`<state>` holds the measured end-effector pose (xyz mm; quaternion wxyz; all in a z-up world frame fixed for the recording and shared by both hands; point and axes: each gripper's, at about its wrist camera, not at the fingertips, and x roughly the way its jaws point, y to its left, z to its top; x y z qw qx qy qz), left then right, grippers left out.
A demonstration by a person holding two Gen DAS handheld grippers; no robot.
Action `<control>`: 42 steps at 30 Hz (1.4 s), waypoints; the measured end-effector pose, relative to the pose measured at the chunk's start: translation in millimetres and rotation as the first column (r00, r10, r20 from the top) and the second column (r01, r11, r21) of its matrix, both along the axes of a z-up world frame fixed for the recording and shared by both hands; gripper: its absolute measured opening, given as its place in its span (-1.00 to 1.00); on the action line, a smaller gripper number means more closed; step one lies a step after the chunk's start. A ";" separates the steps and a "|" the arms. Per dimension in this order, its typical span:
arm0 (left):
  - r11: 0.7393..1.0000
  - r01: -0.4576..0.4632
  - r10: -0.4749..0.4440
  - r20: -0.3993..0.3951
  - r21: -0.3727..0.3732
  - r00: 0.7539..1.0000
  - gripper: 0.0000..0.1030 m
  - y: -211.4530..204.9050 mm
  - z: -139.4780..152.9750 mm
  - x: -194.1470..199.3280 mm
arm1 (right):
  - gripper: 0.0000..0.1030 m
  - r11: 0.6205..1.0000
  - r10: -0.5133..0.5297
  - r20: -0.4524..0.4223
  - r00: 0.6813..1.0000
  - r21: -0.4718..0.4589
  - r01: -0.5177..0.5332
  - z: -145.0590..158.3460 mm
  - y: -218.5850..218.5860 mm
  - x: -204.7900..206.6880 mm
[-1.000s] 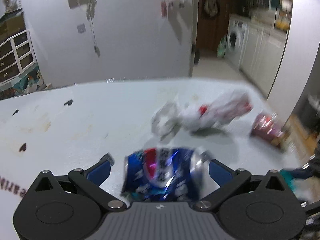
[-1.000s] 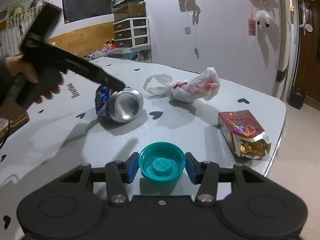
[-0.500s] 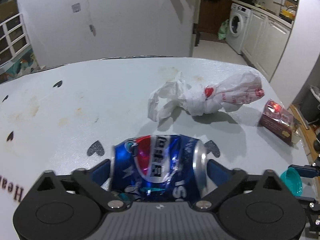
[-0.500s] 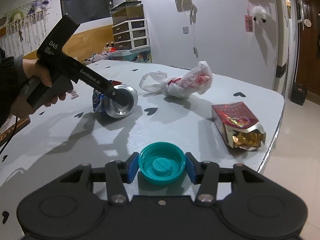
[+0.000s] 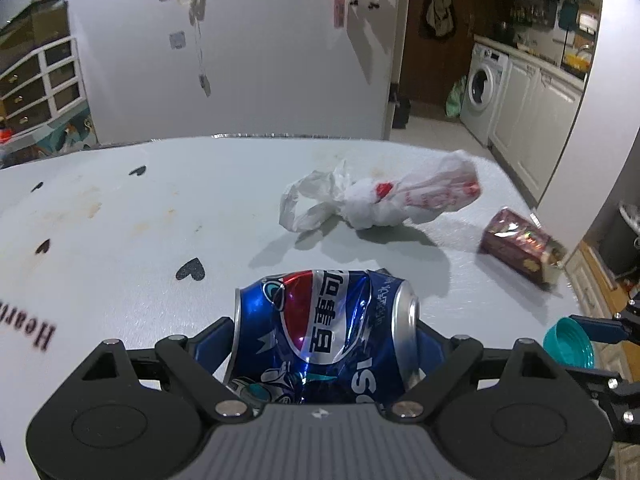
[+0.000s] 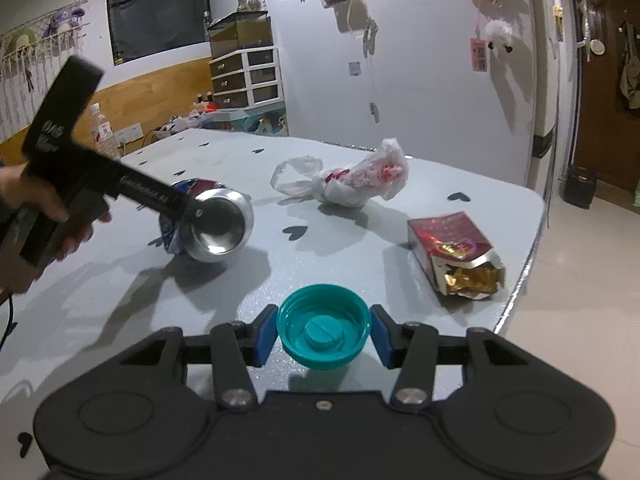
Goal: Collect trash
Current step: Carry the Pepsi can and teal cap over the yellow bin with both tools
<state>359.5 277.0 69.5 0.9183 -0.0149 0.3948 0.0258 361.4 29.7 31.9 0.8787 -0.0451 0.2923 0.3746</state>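
Trash on your pale grey bench (image 6: 360, 248) comes to four pieces. Your crumpled blue Pepsi can (image 5: 324, 332) has its lower part hidden behind the left tool's body in the left wrist view, and from the right wrist view only its silver end and a scrap of blue show past the tool's finger. Your left tool (image 5: 326, 344) is clenched on that can, one pad at each end, the can lying sideways across it. Your right tool (image 6: 324, 336) grips the teal plastic bottle cap (image 6: 323, 332), open side up, at the near right edge of the bench. Far of both tools lies the knotted white plastic bag with red print (image 6: 352, 180). To its right, nearer the bench edge, sits the torn red foil snack packet (image 6: 456, 254), mouth facing you.
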 end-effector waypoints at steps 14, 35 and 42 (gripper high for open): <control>0.997 -0.063 0.056 0.159 0.045 0.986 0.75 -45.4 45.5 -77.4 | -0.03 0.994 -0.098 0.059 0.993 0.058 0.094 48.8 -32.1 -36.3; 0.999 0.040 -0.046 0.273 0.029 0.961 0.76 -177.0 60.7 -127.2 | -0.03 0.953 -0.296 0.113 0.948 0.102 0.286 84.6 -145.8 -90.5; 0.993 0.118 -0.116 0.283 0.010 0.952 0.76 -231.5 54.4 -122.2 | -0.03 0.923 -0.381 0.110 0.918 0.092 0.373 79.5 -196.9 -101.7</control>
